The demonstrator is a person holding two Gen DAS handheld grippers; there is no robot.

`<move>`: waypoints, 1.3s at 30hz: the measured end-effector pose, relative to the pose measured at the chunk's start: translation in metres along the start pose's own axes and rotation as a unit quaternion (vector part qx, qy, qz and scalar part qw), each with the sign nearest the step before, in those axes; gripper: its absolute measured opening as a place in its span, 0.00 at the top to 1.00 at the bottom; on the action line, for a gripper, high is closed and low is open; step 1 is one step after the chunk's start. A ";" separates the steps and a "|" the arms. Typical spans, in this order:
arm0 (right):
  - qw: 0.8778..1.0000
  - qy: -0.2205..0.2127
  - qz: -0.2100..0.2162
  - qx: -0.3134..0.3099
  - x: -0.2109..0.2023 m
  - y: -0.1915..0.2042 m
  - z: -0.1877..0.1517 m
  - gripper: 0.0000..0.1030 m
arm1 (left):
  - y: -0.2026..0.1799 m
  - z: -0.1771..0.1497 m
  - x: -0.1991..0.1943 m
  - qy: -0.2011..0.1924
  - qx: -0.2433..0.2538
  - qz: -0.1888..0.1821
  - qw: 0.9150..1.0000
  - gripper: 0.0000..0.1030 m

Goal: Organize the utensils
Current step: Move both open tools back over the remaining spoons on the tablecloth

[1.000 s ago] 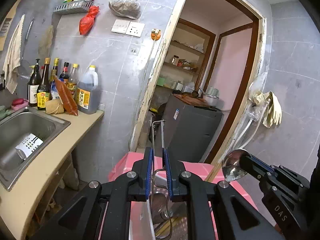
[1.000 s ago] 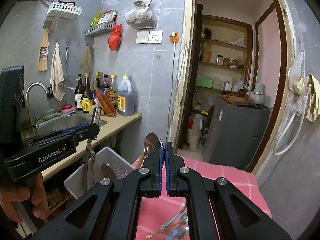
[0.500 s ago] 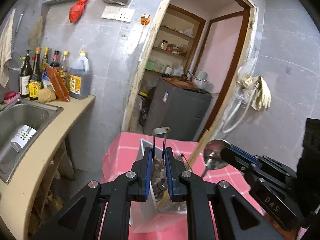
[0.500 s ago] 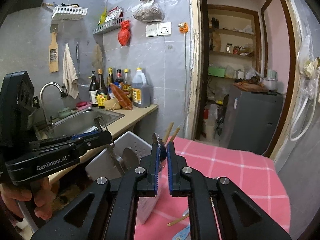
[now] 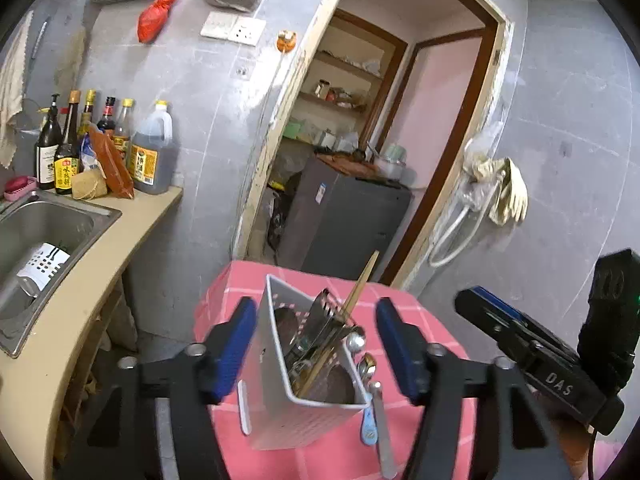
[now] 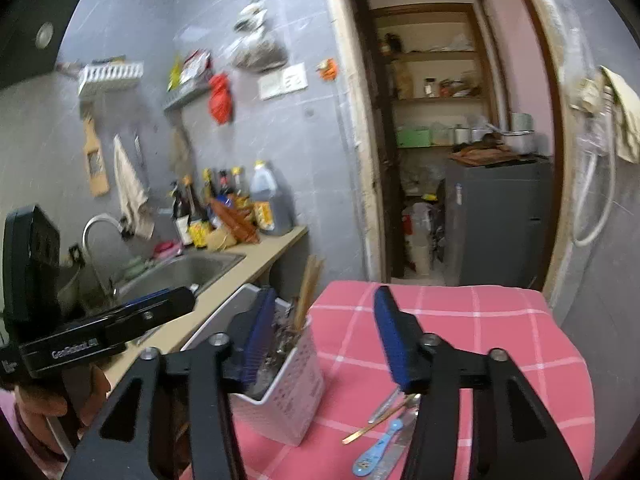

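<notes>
A white slotted utensil basket [image 5: 276, 396] stands on the pink checked tablecloth [image 5: 224, 292], filled with spoons, a metal peeler and wooden chopsticks [image 5: 362, 280]. My left gripper [image 5: 316, 344] hovers just above it, its jaws opening, the basket showing between the fingers with no pad touching it. In the right wrist view my right gripper [image 6: 328, 338] is also opening with nothing held, and the basket [image 6: 296, 396] sits under its left finger. Loose utensils lie to the right of the basket: a blue-handled spoon [image 6: 376, 452] and a chopstick [image 6: 372, 424]. The right gripper [image 5: 472, 304] also shows in the left wrist view.
A beige counter [image 5: 92, 280] with a steel sink [image 5: 44, 224] and several sauce bottles [image 5: 64, 152] runs along the left. The other hand-held gripper [image 6: 184, 300] is at the left in the right wrist view. Behind the table a doorway opens onto a grey cabinet [image 5: 352, 220].
Both grippers have opened. The left one has let go of the metal peeler and the right one of its spoon; neither utensil is in the jaws any more, and the basket now holds more metal utensils.
</notes>
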State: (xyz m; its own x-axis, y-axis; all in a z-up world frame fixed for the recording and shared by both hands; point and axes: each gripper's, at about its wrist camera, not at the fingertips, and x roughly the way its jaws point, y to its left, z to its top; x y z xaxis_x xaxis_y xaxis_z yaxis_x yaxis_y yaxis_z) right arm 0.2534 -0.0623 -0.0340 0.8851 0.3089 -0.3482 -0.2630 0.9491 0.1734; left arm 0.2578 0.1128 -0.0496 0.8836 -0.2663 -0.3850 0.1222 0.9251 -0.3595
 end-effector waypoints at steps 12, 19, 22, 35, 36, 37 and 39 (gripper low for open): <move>0.997 -0.047 -0.051 0.042 -0.038 -0.069 0.001 0.01 | -0.049 -0.005 -0.009 -0.065 0.027 0.045 0.996 0.00; 0.997 -0.024 -0.061 0.043 -0.044 -0.108 -0.010 0.01 | -0.087 -0.020 0.001 -0.053 0.068 0.046 0.995 0.00; 0.997 -0.009 -0.063 0.052 -0.044 -0.130 -0.016 0.01 | -0.101 -0.027 0.012 -0.039 0.081 0.046 0.995 0.00; 0.992 0.040 -0.068 0.101 -0.034 -0.215 -0.044 0.01 | -0.146 -0.052 0.072 0.022 0.122 0.042 0.991 0.00; 0.991 0.045 -0.067 0.104 -0.032 -0.218 -0.047 0.01 | -0.148 -0.055 0.078 0.029 0.123 0.043 0.991 0.00; 0.991 0.052 -0.066 0.107 -0.028 -0.222 -0.051 0.01 | -0.150 -0.057 0.084 0.036 0.122 0.044 0.991 0.00; 0.989 0.065 -0.062 0.115 -0.022 -0.229 -0.060 0.01 | -0.152 -0.061 0.094 0.050 0.119 0.048 0.991 0.00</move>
State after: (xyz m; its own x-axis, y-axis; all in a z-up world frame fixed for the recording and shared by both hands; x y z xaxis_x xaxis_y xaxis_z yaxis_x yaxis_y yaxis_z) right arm 0.2709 -0.2829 -0.1216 0.8444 0.2112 -0.4923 -0.0488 0.9455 0.3219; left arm 0.2950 -0.0694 -0.0830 0.8486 -0.1891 -0.4942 0.1533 0.9818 -0.1123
